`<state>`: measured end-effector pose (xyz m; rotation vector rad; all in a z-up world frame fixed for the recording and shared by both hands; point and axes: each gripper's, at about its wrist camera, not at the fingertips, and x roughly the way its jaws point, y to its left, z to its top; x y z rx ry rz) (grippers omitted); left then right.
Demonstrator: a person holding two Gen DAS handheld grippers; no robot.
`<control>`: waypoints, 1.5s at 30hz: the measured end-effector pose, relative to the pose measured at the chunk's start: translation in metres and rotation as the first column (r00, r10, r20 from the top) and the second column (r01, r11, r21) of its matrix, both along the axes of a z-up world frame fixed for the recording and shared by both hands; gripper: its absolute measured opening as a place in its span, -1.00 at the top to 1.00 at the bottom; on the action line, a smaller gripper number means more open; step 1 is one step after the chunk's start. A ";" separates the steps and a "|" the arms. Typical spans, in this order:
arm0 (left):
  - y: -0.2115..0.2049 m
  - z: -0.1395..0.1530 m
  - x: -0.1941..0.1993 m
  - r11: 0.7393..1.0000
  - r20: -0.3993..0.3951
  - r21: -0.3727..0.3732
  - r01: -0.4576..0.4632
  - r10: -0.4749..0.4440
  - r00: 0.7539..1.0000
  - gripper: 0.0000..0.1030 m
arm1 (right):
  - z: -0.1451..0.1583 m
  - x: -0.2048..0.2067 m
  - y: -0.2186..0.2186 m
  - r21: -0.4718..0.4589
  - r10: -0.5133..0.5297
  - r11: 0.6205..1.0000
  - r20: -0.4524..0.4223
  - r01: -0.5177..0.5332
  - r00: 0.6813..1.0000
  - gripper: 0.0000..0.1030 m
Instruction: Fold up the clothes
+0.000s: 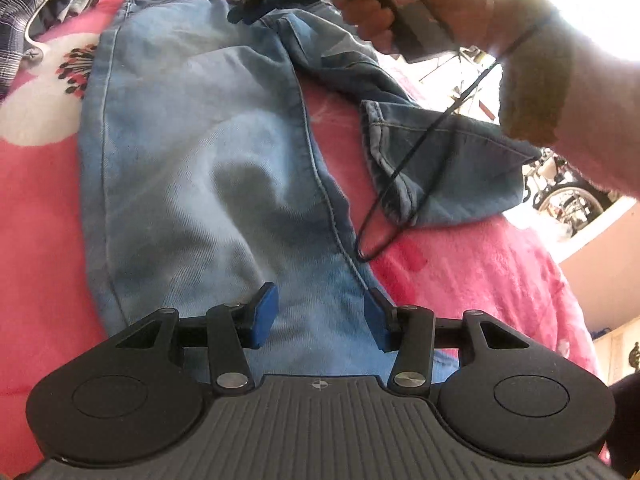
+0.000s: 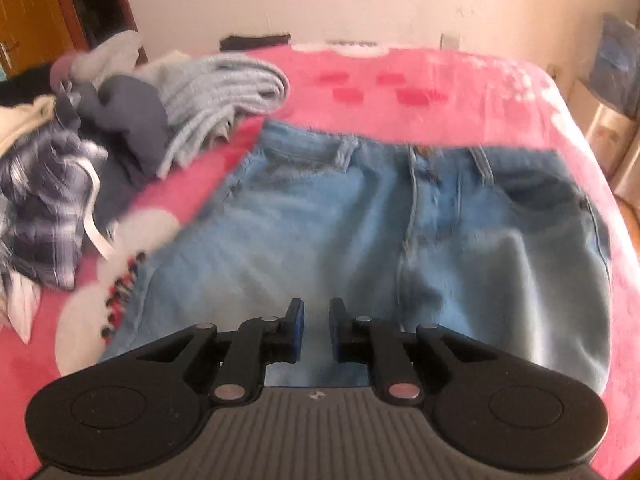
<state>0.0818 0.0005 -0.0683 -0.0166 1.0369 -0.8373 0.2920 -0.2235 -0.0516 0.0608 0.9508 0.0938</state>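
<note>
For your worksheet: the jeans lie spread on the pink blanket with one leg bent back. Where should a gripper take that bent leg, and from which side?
Probably at the hem cuff of the jeans. It is a thick stitched edge, turned up off the blanket, so jaws coming from its open right side can pinch it alone.

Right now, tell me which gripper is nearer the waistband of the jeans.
Right. The right gripper hangs at the jeans' waistband, at the far end in the left wrist view. The left gripper hovers over a leg of the jeans, far from the waistband.
</note>
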 end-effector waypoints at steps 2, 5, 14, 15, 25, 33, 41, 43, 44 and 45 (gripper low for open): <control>0.002 0.003 -0.005 1.000 0.000 0.008 0.001 -0.001 1.000 0.08 | -0.019 0.004 -0.004 -0.019 -0.002 1.000 -0.040 0.002 0.999 0.73; 0.009 0.008 -0.014 1.000 -0.010 0.009 -0.007 0.007 1.000 0.08 | -0.019 -0.006 -0.010 -0.016 0.000 1.000 -0.051 0.000 0.999 0.73; 0.048 0.038 -0.052 0.994 0.054 0.057 -0.095 0.092 0.994 0.06 | 0.070 -0.079 -0.014 -0.023 0.084 0.996 0.130 -0.081 0.988 0.68; 0.052 0.041 -0.054 0.991 0.072 0.066 -0.119 0.114 0.991 0.06 | 0.083 -0.086 -0.013 -0.043 0.097 0.995 0.158 -0.091 0.983 0.67; 0.059 0.056 -0.100 0.981 0.020 0.125 -0.145 0.144 0.989 0.05 | 0.190 -0.231 0.003 -0.084 0.233 0.972 0.280 -0.218 0.931 0.09; 0.034 0.048 -0.169 0.987 0.010 0.159 -0.007 0.006 1.000 0.05 | 0.102 -0.343 0.018 0.193 0.205 0.963 -0.075 -0.187 0.976 0.09; 0.003 0.032 -0.208 0.959 0.146 0.277 0.060 -0.104 0.984 0.05 | 0.014 -0.384 0.006 0.501 0.072 0.857 -0.343 0.118 0.936 0.09; 0.001 0.028 -0.208 0.957 0.173 0.290 0.015 -0.068 0.983 0.06 | 0.002 -0.382 0.004 0.538 0.049 0.825 -0.374 0.174 0.926 0.09; -0.002 0.025 -0.208 0.954 0.192 0.301 -0.009 -0.051 0.980 0.07 | 0.001 -0.379 0.009 0.530 0.056 0.833 -0.365 0.158 0.929 0.09; -0.005 0.023 -0.209 0.944 0.220 0.329 -0.032 -0.044 0.975 0.12 | 0.000 -0.377 0.013 0.522 0.064 0.841 -0.356 0.142 0.932 0.09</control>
